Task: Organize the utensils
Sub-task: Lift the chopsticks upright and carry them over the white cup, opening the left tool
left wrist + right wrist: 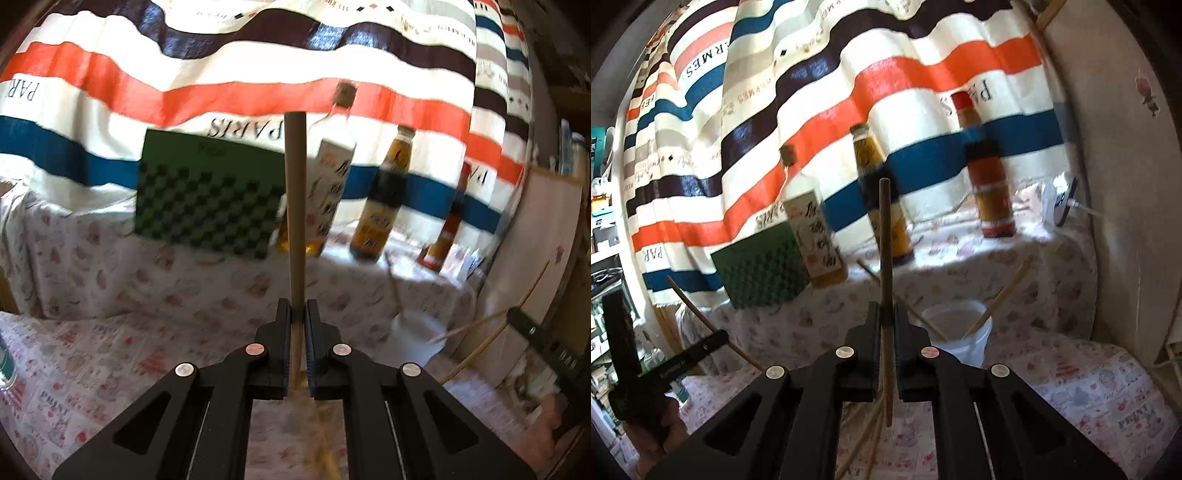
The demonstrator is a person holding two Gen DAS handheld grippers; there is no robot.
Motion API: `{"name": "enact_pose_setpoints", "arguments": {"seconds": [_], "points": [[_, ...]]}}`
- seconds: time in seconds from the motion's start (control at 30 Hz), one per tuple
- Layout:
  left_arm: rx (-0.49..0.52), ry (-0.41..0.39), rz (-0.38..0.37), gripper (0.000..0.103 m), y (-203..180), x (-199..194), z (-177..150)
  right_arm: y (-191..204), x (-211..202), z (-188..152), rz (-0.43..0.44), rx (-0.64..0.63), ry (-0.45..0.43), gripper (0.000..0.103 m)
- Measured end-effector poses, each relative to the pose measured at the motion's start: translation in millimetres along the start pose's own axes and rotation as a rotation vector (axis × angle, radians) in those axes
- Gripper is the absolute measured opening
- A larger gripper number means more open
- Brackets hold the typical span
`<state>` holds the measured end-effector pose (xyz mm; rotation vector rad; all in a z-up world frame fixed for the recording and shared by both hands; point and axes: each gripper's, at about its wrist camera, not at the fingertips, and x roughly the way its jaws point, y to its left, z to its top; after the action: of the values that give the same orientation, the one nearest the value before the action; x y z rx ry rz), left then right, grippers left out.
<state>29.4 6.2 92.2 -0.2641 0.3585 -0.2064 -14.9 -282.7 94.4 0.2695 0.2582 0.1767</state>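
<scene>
Standing upright between the clenched jaws of the left gripper [297, 314], a pale chopstick [295, 192] rose above the patterned table [110, 295]. A darker chopstick [885, 240] was likewise pinched upright in the right gripper [887, 314]. Just beyond, a white cup [960, 332] near the table's right edge held more chopsticks [1001, 299] leaning against its rim. Further chopsticks lay loose on the cloth beneath the right gripper. Along the back edge stood three bottles [991, 184] and a green checkered board [207, 195], before a striped curtain [221, 55].
</scene>
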Motion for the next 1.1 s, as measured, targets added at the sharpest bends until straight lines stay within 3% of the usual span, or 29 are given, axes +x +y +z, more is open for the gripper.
{"name": "enact_pose_setpoints", "arguments": {"seconds": [0.23, 0.37, 0.47, 0.57, 0.7, 0.87, 1.1], "points": [[0.046, -0.117, -0.097, 0.006, -51.3, -10.3, 44.3, -11.7, -3.2, 54.5, -0.027, -0.015, -0.096, 0.007], [0.076, -0.089, -0.128, 0.006, -85.0, 8.1, 51.1, -24.9, 7.8, 75.9, -0.041, -0.002, -0.121, 0.007], [0.133, -0.078, -0.131, 0.006, -110.8, 25.0, 45.7, -35.6, 17.1, 79.8, -0.099, 0.013, -0.158, 0.007], [0.115, -0.049, -0.145, 0.006, -126.6, 44.1, 40.6, -43.6, 29.2, 78.0, -0.102, 0.01, -0.159, 0.007], [0.062, -0.015, -0.145, 0.006, -137.3, 68.8, 32.2, -45.0, 43.9, 75.4, -0.127, -0.028, -0.14, 0.007], [0.074, 0.029, -0.143, 0.006, -148.7, 93.9, 16.7, -55.4, 59.8, 72.1, -0.114, 0.011, -0.056, 0.007], [0.076, 0.162, -0.185, 0.006, -155.7, 117.5, -7.2, -62.7, 82.5, 67.4, -0.108, 0.01, 0.068, 0.007]]}}
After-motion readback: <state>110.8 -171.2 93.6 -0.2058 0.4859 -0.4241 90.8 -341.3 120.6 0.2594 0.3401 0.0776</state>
